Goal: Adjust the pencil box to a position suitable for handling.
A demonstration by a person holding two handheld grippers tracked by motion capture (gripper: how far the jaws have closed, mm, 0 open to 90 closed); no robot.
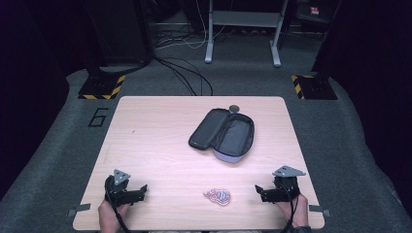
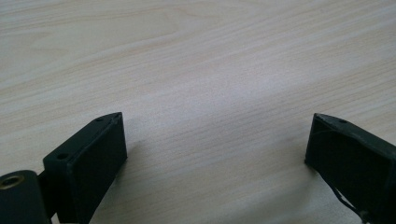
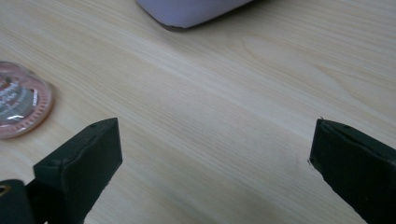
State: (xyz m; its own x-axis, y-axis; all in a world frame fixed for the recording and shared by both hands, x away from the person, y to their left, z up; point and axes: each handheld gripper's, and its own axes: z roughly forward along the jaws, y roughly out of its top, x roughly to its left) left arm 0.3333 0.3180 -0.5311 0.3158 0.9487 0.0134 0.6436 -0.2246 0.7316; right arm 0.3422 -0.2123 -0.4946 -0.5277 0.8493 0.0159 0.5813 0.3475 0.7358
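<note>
An open dark pouch with a lilac underside lies unzipped at the middle right of the wooden table. A small pink round packet rests near the front edge, between my two hands. My left gripper sits at the front left, open, with bare wood between its jaws. My right gripper sits at the front right, open and holding nothing. In the right gripper view the pink packet lies to the left of the jaws and the pouch's lilac edge is at the top.
A small dark round object lies at the table's far edge behind the pouch. Beyond the table are grey carpet, cables, a metal frame and hazard-striped bases. Bare wood spans the table's left half.
</note>
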